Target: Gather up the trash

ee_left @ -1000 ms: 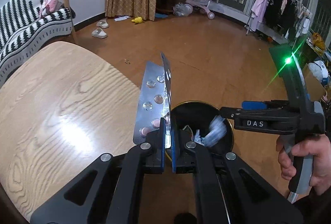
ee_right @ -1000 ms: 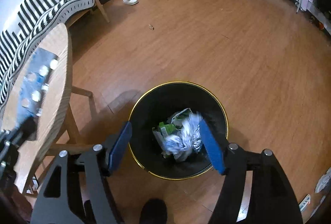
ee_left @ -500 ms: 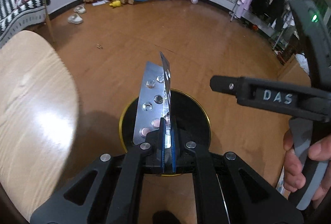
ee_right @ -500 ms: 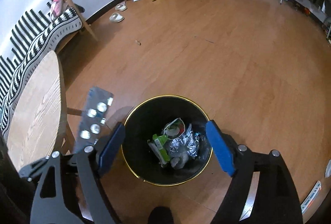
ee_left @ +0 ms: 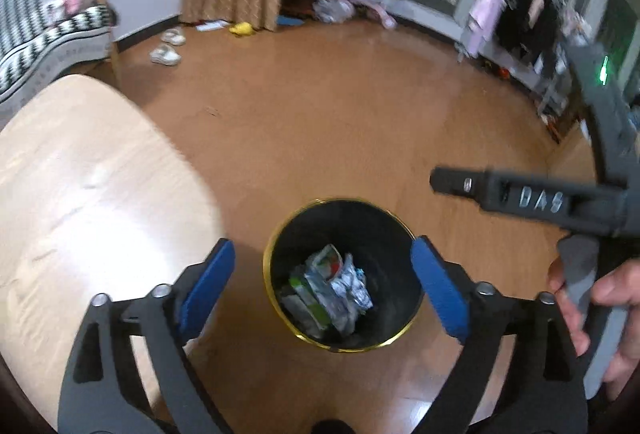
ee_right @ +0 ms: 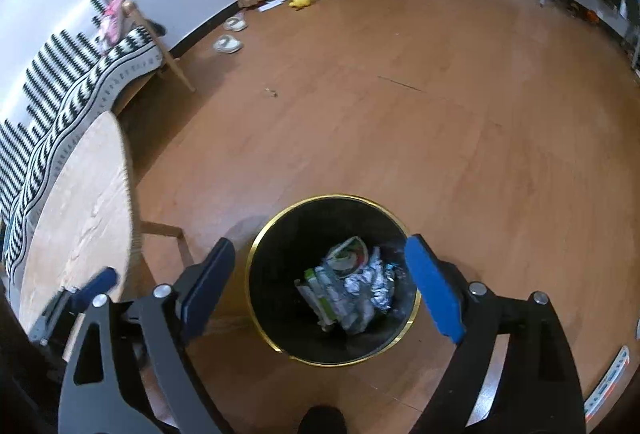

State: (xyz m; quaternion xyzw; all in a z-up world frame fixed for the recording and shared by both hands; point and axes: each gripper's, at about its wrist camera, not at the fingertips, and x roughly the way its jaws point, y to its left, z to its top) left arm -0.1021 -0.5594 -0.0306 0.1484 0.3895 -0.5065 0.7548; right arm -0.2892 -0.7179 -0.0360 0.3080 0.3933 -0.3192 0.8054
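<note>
Nearby, a wooden table (ee_left: 72, 185) stands just beside the trash bin (ee_left: 276, 246).

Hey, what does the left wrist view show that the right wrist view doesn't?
Only the left wrist view shows the person's hand gripping the right tool's handle, and the clothes rack by the windows. Only the right wrist view shows the table's wooden leg and the left tool's blue pad from the side. Both show the black bin with crumpled trash inside, and each tool opening with nothing between its pads.
</note>
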